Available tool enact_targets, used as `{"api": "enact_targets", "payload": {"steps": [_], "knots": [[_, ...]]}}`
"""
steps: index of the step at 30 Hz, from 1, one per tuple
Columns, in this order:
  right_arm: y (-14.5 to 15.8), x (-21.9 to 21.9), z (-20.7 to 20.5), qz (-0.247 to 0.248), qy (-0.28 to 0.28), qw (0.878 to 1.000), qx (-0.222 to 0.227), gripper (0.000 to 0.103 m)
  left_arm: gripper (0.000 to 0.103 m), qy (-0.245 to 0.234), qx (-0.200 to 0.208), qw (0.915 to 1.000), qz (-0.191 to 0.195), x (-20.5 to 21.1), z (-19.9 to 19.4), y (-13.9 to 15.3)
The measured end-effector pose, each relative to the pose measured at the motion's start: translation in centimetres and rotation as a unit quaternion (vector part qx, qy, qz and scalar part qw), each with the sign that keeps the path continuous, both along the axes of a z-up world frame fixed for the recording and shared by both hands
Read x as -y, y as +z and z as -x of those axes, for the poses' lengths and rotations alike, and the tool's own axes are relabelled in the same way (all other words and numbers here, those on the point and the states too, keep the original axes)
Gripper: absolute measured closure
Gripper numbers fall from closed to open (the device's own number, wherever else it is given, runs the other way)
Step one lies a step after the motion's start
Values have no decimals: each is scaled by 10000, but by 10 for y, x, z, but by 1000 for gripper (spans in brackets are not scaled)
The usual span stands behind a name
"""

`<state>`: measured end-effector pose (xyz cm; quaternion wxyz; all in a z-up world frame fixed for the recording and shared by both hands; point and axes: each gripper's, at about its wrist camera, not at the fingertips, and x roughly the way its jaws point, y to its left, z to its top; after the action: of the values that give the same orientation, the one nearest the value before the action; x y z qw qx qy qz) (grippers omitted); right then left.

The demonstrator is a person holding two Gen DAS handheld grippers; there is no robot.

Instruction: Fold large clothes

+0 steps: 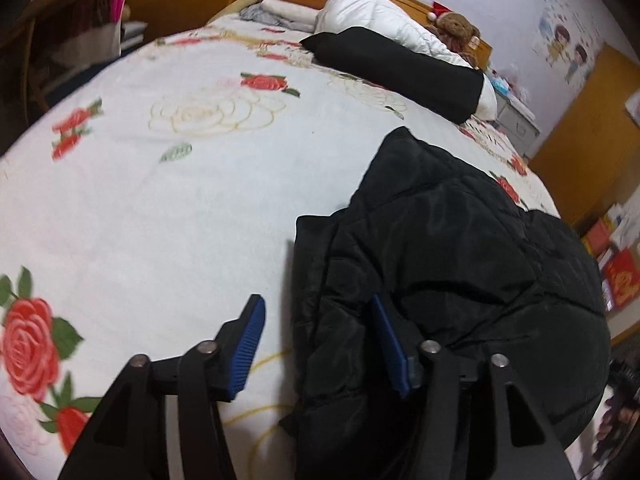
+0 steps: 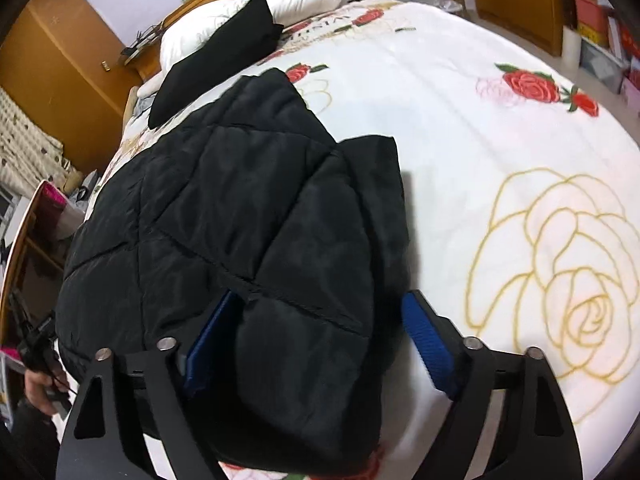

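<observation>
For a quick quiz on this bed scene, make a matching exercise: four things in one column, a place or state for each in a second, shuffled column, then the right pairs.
Things
1. black puffer jacket
2. teddy bear
3. left gripper
4. white pillow

Places or states
A. at the wooden headboard, wearing a red hat
B. folded on the floral bedspread
C. at the head of the bed, with a black cloth partly over it
D. open at the jacket's edge

Pairs: 1-B, 2-A, 3-D, 4-C
</observation>
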<state>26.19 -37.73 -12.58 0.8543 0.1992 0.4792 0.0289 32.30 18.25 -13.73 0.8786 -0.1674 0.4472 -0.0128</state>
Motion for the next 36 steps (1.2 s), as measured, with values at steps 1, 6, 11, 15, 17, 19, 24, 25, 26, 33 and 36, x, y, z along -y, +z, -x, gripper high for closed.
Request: {"api": "enact_targets", "payload": {"steps": [1,6,11,15,17,19,24,25,26,33,36], "knots": [[-3,1,-2,-64,35,10000,-21,17,39,-6,-56,9999,93,-1,-3,-4],[-16,7,-14,-438,136,9989,-105,15,31,-127,-244,9989,378,-4,-14,-20],[-33,11,-25,-894,212,9956,-186,15,31,-249,-328,9974,597,0,-20,-28],[-36,13,-35,-966,295,9948,-134,17,31,-345,-367,9963,700,3,-27,-31],[-38,14,-37,-1048,315,9939,-124,21,31,-378,-398,9955,778,7,-30,-33],[-41,14,-41,-1127,338,9930,-139,26,31,-437,-404,9951,794,11,-34,-35],[-38,11,-41,-1146,454,9923,-102,46,31,-578,-456,9942,780,19,-40,-36],[-37,9,-40,-1121,443,9927,-107,48,32,-606,-471,9940,779,19,-41,-36],[-37,8,-41,-1100,436,9929,-110,49,34,-621,-468,9942,741,20,-42,-36],[-21,-6,-43,-696,380,9966,-208,61,61,-686,-328,9970,-172,47,-36,-18],[-13,-12,-45,-549,358,9976,-221,65,68,-663,-310,9960,-516,55,-33,-10]]}}
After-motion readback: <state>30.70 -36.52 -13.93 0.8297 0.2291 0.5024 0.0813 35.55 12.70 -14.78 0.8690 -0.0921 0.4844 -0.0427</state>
